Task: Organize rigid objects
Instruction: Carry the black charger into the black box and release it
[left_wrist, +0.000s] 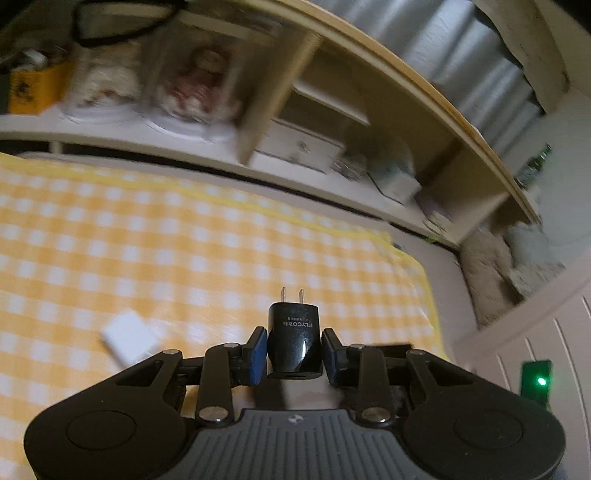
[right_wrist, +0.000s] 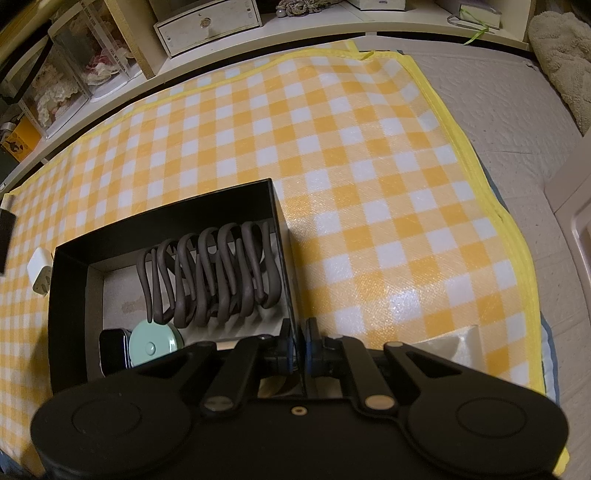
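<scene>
My left gripper (left_wrist: 294, 341) is shut on a black plug adapter (left_wrist: 293, 339), prongs pointing forward, held above the yellow checked mat (left_wrist: 184, 240). A white charger (left_wrist: 129, 341) lies on the mat to its left, and shows in the right wrist view (right_wrist: 40, 271) beside the box. My right gripper (right_wrist: 300, 338) is shut on the right wall of a black open box (right_wrist: 68, 295). Inside the box are several brown hooks (right_wrist: 210, 273), a mint round case (right_wrist: 155, 345) and a black device (right_wrist: 114, 352).
A white shelf unit (right_wrist: 258, 26) with a small drawer box (right_wrist: 207, 26), doll cases (right_wrist: 70, 77) and a yellow box (left_wrist: 33, 88) runs along the mat's far side. A fluffy cushion (right_wrist: 561, 62) lies at the right. Grey bedding (right_wrist: 517, 122) borders the mat.
</scene>
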